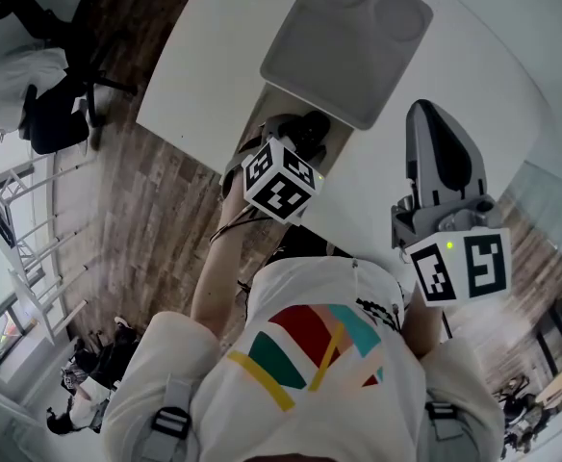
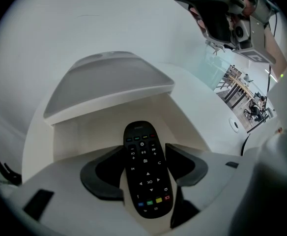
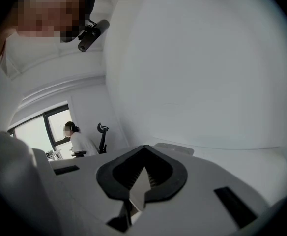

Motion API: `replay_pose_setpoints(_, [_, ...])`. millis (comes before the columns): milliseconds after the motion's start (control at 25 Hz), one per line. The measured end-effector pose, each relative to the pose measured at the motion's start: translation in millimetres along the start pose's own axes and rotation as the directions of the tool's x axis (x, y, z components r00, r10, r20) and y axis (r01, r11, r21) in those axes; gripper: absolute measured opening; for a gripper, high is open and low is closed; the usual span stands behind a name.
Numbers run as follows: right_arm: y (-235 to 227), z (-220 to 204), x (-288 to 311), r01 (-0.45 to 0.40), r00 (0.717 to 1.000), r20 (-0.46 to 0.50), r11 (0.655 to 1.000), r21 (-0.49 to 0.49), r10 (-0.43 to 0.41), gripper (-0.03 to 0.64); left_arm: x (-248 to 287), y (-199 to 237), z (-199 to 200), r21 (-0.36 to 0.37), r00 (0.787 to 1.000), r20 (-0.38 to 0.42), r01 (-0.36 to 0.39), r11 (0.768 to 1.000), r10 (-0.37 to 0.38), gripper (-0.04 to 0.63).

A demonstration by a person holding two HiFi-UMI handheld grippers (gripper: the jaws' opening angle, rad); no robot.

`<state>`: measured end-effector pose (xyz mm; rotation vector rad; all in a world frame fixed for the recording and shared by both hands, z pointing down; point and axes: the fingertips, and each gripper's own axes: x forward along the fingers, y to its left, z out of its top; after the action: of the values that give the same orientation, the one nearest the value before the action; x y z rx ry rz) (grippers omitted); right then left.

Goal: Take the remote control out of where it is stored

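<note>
state: left gripper (image 2: 144, 154) clenched on the black remote control (image 2: 146, 181), whose far end sits under the raised grey lid (image 2: 109, 82) of the table compartment (image 2: 87, 132); right gripper (image 3: 143, 151) clenched on nothing | step: draw straight back, level, clear of lid | hidden: compartment depth, remote's underside

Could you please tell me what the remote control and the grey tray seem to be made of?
The remote control looks like matte black plastic with small, probably rubber buttons, some coloured. The grey tray seems to be moulded plastic, given its dull, even finish and rounded edges, though the look alone leaves that open.
</note>
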<state>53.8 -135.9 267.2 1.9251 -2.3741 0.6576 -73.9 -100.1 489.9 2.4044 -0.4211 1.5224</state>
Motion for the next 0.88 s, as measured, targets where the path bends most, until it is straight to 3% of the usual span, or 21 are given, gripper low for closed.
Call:
replay_pose_setpoints(400, [-3,7,-9,0.007,1.0,0.007,1.0,-0.02,-0.007,0.0,-5,0,9,-0.071,0.999,0.007,-0.031,0.997,0.031,0.268])
replay_pose_setpoints(640, [1,6,-11,0.007,1.0,0.017,0.999,-0.033,-0.007,0.0,-29,12,18,-0.123,0.991,0.101,-0.077,0.989,0.09,0.268])
replay_pose_setpoints(880, [17,19,-21,-0.015,0.998,0.054,0.998,-0.06,0.018,0.0,-75,21,30,-0.204,0.964,0.217,-0.109,0.973,0.154,0.268])
